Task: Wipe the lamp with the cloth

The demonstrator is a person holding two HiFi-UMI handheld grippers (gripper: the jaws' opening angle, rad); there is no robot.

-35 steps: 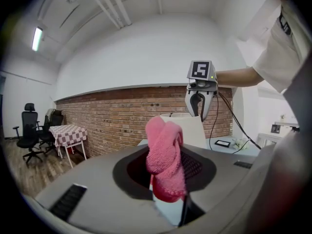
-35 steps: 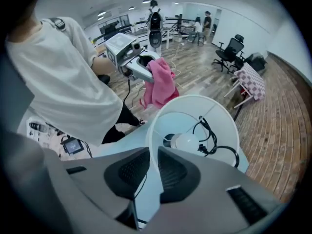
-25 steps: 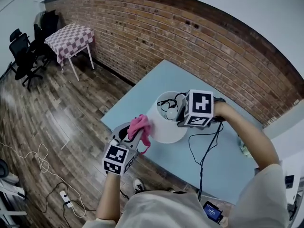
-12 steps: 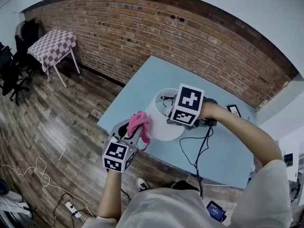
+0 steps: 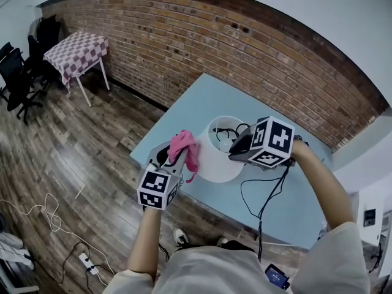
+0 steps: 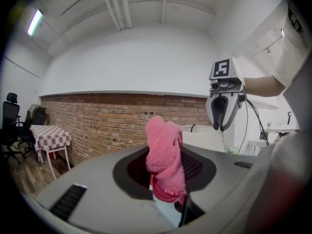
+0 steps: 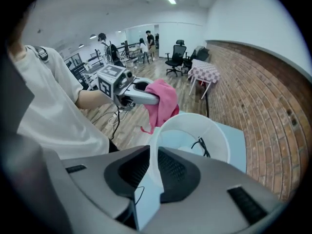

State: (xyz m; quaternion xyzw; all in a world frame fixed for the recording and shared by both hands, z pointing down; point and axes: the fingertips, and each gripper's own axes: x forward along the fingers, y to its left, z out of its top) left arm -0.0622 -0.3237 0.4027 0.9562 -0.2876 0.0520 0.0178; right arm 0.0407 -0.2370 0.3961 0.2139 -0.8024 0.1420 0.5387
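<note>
A white drum lampshade (image 5: 215, 154) stands on the pale blue table (image 5: 196, 97), with a black cord and a bulb inside it. My right gripper (image 5: 239, 144) is shut on the lampshade's rim (image 7: 155, 152) at its right side. My left gripper (image 5: 179, 157) is shut on a pink cloth (image 5: 185, 148), which hangs against the shade's left outer wall. In the left gripper view the pink cloth (image 6: 165, 155) stands up between the jaws, with the right gripper (image 6: 223, 97) beyond it. From the right gripper view the pink cloth (image 7: 161, 101) touches the shade's far rim.
A black cable (image 5: 263, 202) trails from the lamp over the table's near edge. A brick wall (image 5: 245, 48) runs behind the table. A checkered small table (image 5: 76, 49) and office chairs (image 5: 15, 75) stand far left. Cables and a power strip (image 5: 87, 260) lie on the wood floor.
My left gripper with the cloth has risen slightly along the shade's left side. My right gripper has shifted rightward, still gripping the rim.
</note>
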